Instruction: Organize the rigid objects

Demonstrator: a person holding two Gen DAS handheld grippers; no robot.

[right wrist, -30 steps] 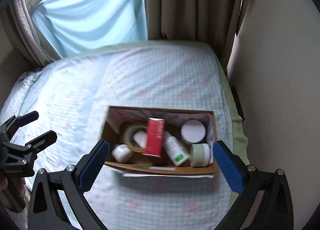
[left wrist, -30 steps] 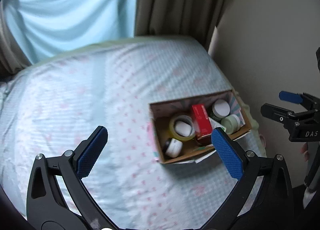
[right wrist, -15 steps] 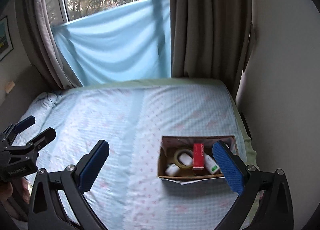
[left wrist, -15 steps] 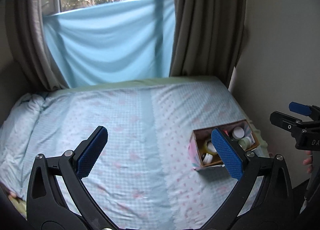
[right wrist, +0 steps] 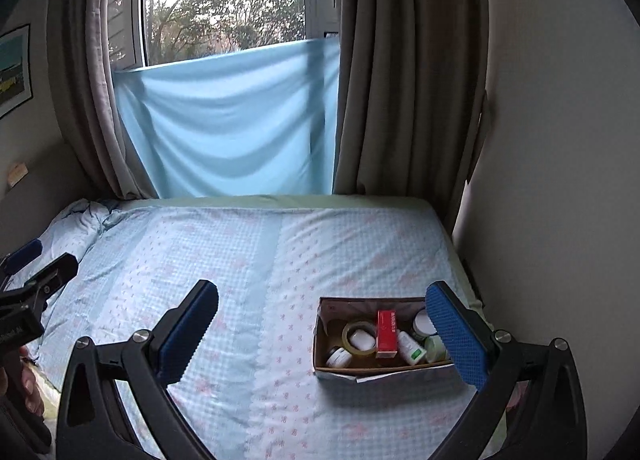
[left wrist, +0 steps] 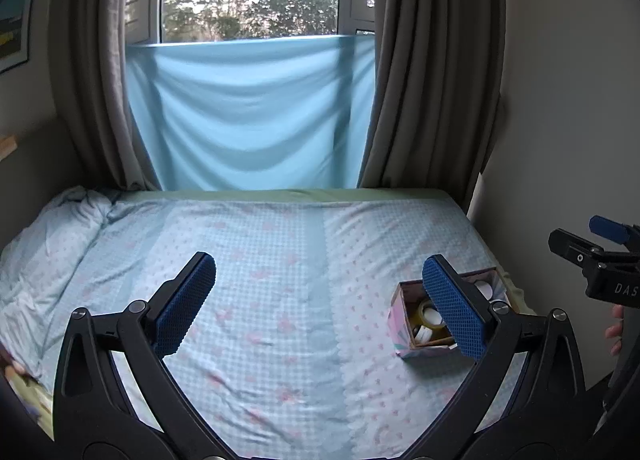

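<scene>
My left gripper (left wrist: 320,302) and right gripper (right wrist: 330,334) both hover above the bed (right wrist: 248,260) with jaws spread wide, holding nothing. The open brown cardboard box (right wrist: 340,370) rests on the bed's right side, containing a red rectangular carton (right wrist: 387,334), a tape roll (right wrist: 358,336) and white jars.

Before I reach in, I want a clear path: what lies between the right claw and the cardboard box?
Only bare bedsheet, per the right wrist view, between right claw and cardboard box.

Left gripper (left wrist: 320,300) agape — box (left wrist: 404,324) beyond
</scene>
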